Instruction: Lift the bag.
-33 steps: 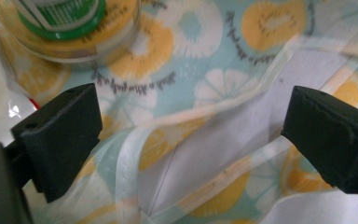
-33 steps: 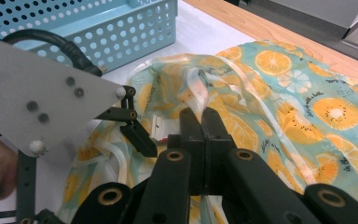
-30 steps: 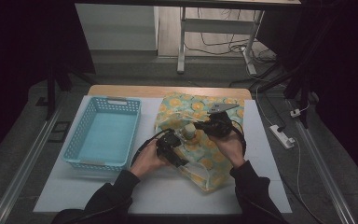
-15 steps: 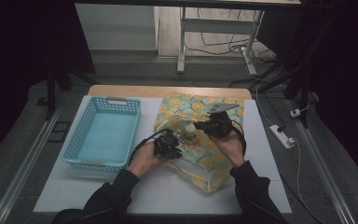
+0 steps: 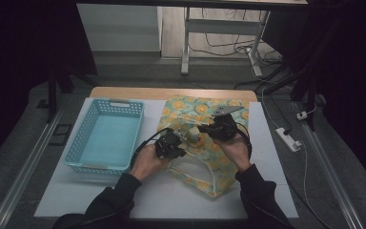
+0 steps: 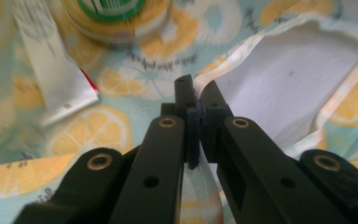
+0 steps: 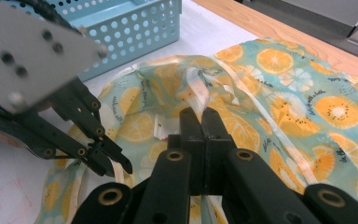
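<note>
While the blue basket (image 5: pixel 106 136) sits empty at centre-left with bare white table (image 5: pixel 171 200) below it, the left gripper (image 5: pixel 171 145), its jaws just closed, pinches the fruit-print bag (image 5: pixel 209 109) rim mid-frame. A bottle (image 5: pixel 194 134) stands inside; the right gripper (image 5: pixel 221 128) clamps the opposite rim.

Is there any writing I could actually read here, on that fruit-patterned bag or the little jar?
Nothing reads clearly.
Fruit-print bag: small dark script between the fruit slices, too small and blurred to read.
Jar: a barcode on its green label, digits illegible.
White tag on the bag: tiny print, blurred.
Blue basket: no lettering visible.
</note>
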